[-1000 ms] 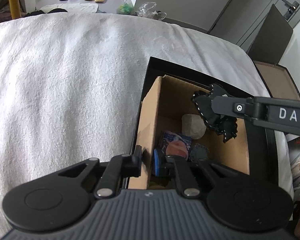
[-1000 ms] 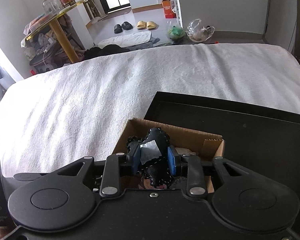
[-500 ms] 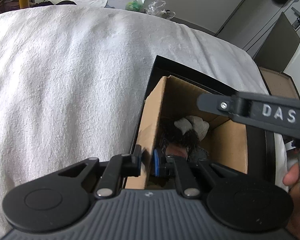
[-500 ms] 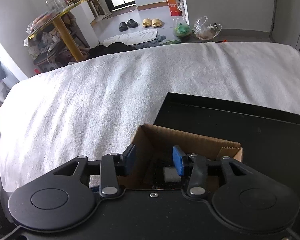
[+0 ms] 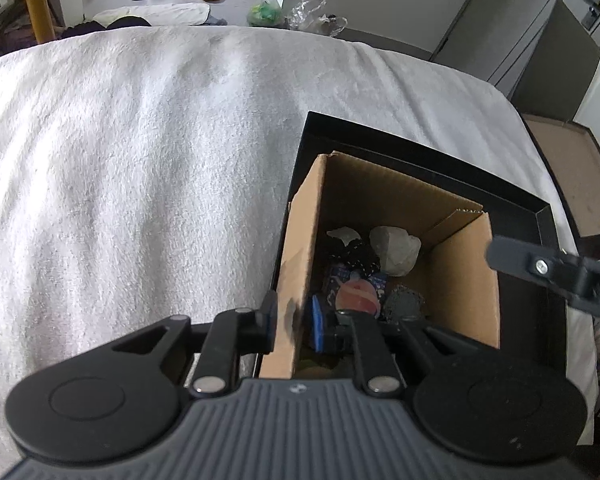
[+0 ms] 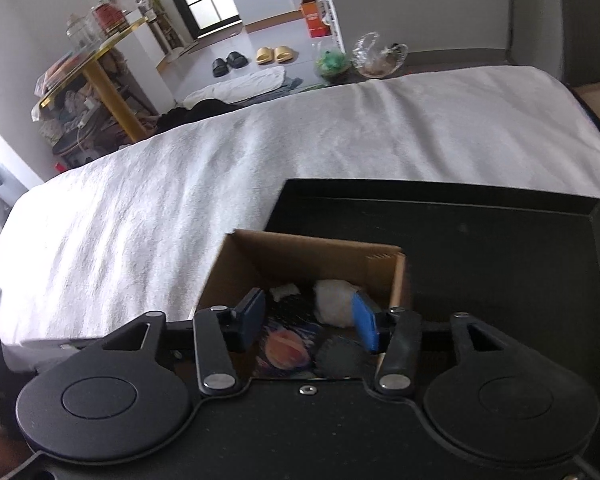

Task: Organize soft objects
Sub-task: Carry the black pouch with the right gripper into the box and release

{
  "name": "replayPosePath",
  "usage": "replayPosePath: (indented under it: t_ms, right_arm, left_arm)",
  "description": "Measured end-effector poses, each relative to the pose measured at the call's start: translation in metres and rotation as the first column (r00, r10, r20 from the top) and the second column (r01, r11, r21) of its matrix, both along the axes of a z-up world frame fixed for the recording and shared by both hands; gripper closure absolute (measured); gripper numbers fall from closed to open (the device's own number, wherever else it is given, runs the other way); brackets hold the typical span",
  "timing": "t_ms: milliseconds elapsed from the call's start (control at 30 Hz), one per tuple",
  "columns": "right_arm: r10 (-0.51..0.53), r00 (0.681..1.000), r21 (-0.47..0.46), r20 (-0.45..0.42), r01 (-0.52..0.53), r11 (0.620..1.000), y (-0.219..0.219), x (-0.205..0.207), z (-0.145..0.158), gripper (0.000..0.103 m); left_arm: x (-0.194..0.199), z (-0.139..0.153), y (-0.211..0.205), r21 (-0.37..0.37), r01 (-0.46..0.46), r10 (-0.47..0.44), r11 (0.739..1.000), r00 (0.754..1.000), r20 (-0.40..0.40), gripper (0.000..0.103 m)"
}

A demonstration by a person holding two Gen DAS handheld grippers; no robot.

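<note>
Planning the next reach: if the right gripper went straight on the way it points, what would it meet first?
Probably the soft things in the cardboard box: the right gripper, jaws open, points down into it; depth unclear.

Far ahead of the jaws, two pairs of slippers, black (image 6: pixel 229 63) and yellow (image 6: pixel 276 55), lie on the floor. Left of them stands a cluttered yellow-legged table (image 6: pixel 96 68). A white blanket (image 5: pixel 140 168) spreads before the jaws.
</note>
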State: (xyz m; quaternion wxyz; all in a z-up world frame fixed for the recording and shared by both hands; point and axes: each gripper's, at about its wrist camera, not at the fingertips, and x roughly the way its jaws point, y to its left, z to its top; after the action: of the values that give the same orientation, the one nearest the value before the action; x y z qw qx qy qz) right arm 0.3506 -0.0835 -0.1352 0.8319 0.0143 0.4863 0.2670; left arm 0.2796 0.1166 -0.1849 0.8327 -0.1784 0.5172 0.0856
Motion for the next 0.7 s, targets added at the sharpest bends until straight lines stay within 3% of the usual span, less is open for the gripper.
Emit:
replayPosePath:
  t_ms: [167,333,600,700]
  right_arm:
    - [-0.030,1.000,0.005,-0.005,0.030,1.000,-0.022,-0.005,0.000,0.052]
    - [-0.051,0.999,0.014,-0.009,0.052,0.999,-0.039,-0.008,0.000,0.050]
    - [-0.085,0.996,0.051,-0.012,0.085,0.995,-0.064,-0.013,0.011,0.033]
    - [-0.095,0.995,0.059,-0.009,0.096,0.994,-0.074,-0.018,0.016,0.028]
  left_arm:
    - [0.001,0.006,-0.005,0.020,0.019,-0.018,1.000,1.000,-0.012,0.080]
    - [0.000,0.015,-0.012,0.035,0.031,-0.030,0.999,0.999,-0.016,0.060]
    - [-0.005,0.036,-0.024,0.058,0.066,-0.064,0.996,0.998,-0.028,0.033]
    - [-0.009,0.045,-0.030,0.071,0.082,-0.080,0.994,0.996,-0.026,0.028]
